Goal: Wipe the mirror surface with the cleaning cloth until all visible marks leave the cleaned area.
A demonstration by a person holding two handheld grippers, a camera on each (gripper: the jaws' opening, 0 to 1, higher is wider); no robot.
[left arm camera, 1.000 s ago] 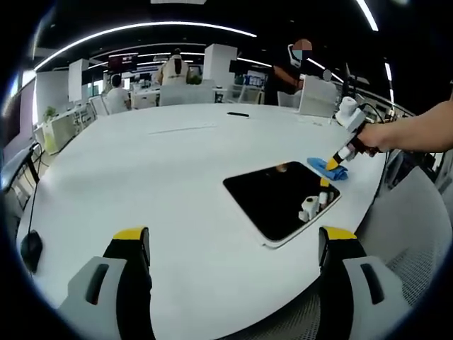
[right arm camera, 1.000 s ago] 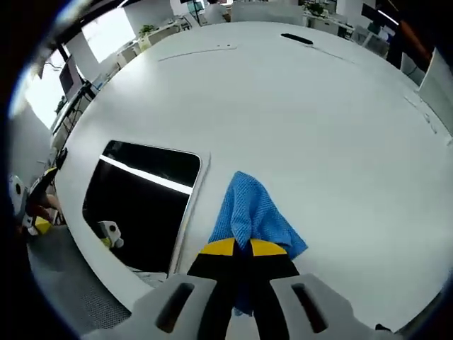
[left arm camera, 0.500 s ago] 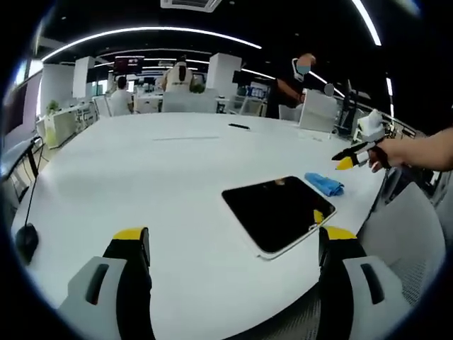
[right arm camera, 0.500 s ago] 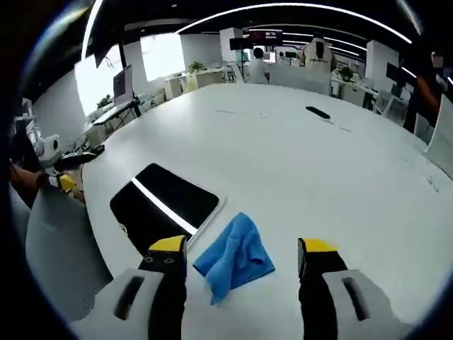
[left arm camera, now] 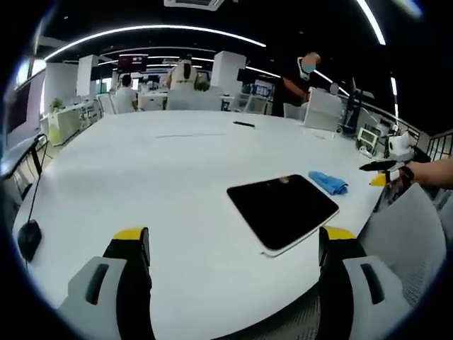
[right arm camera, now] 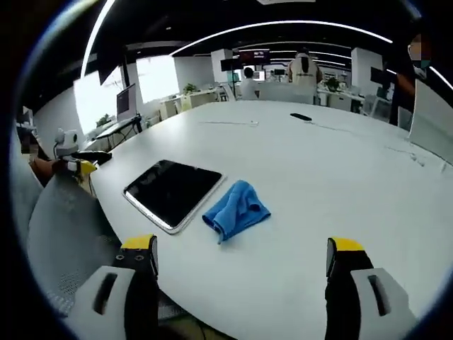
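You have a large white surface with a rounded near edge. A small black object lies toward its far edge. A grey mesh chair stands tucked against the near edge. People sit at desks well beyond the far edge, under curved ceiling light strips.

The mirror lies flat on the table near its edge, the cloth just beside it.

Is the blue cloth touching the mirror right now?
Apart. The right gripper view shows white table between the blue cloth and the mirror edge.
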